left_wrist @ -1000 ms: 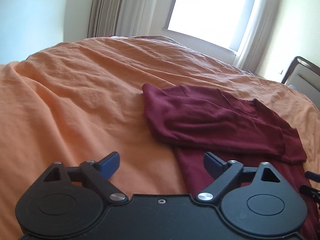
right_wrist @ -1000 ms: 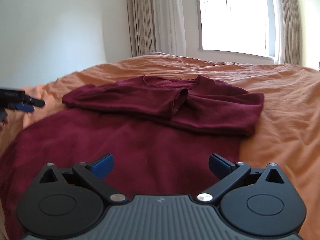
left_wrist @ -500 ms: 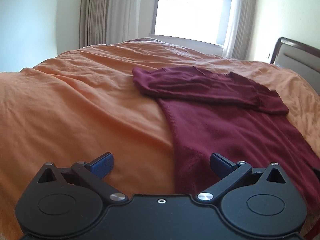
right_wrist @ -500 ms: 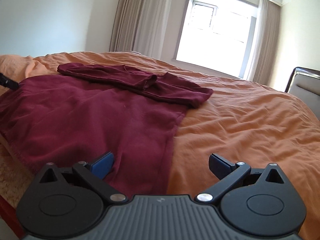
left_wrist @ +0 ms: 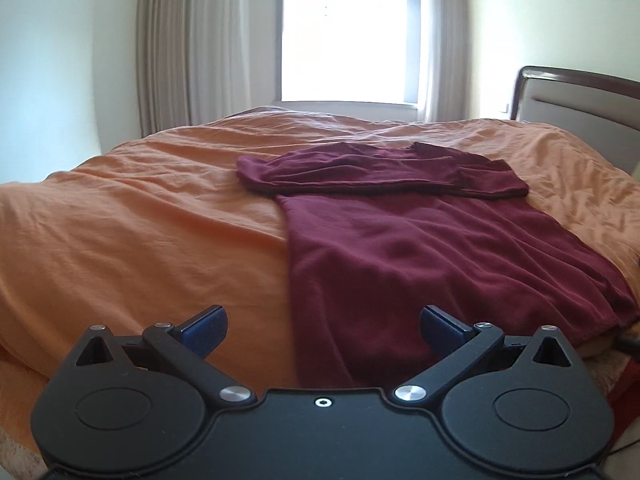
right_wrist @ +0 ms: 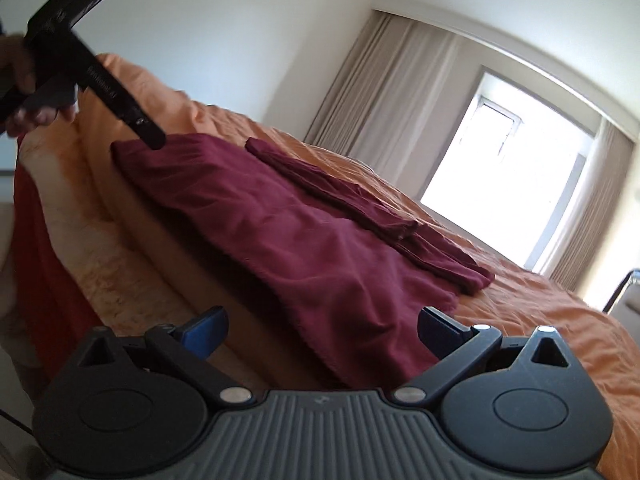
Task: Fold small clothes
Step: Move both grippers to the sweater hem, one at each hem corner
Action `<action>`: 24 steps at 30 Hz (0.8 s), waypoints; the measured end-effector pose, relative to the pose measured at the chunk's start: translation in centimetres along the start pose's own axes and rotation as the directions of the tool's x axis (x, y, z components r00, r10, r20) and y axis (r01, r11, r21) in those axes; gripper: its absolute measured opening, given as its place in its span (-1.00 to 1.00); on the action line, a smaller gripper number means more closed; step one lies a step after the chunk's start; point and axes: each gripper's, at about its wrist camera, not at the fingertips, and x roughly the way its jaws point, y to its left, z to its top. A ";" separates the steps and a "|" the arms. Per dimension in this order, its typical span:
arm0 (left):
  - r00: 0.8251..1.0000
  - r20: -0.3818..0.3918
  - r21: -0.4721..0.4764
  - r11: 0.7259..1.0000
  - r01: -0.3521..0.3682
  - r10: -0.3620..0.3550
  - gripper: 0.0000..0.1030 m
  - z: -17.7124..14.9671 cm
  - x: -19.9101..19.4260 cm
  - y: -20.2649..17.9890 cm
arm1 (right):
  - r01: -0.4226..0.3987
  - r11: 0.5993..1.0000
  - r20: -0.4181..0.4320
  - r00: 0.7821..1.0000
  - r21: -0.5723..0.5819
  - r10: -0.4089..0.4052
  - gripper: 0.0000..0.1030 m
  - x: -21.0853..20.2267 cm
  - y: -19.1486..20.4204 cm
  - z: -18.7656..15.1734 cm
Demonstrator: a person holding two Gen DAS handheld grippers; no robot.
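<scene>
- Maroon garment (left_wrist: 420,256) lies flat on the orange bedspread (left_wrist: 160,216), sleeves folded across its far end; near hem drapes toward the bed edge at 6 o'clock.
- Left tongs (left_wrist: 323,322) stand wide apart, nothing between the pads, poised over the hem's left corner.
- Right tongs (right_wrist: 320,322) likewise spread, empty, over the hem's right corner; view heavily tilted.
- In the right wrist view, the left tongs sit at 10 o'clock, in a hand (right_wrist: 24,92).
- Risk: pads may pinch bedspread together with hem, since both fabrics lie flush.
- Risk: uneven corner grips would skew the fold.
- Risk: lifting fast could drag the folded sleeves (left_wrist: 380,170) loose.
</scene>
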 end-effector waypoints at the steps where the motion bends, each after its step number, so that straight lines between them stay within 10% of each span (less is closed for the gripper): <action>1: 1.000 0.002 0.015 1.000 0.012 -0.012 0.99 -0.2 -0.1 -0.5 | 0.023 1.000 -0.003 1.000 -0.011 -0.023 1.00 0.4 0.4 0.0; 8: 0.995 -0.007 0.183 0.978 0.099 -0.099 0.99 -1.7 -0.5 -4.6 | 0.145 0.989 0.022 0.989 0.008 -0.145 1.00 2.2 1.1 0.9; 24: 0.993 -0.012 0.434 0.894 0.110 -0.116 0.99 -4.7 1.6 -10.7 | 0.086 0.976 0.070 0.992 0.202 -0.102 1.00 0.7 -2.0 2.4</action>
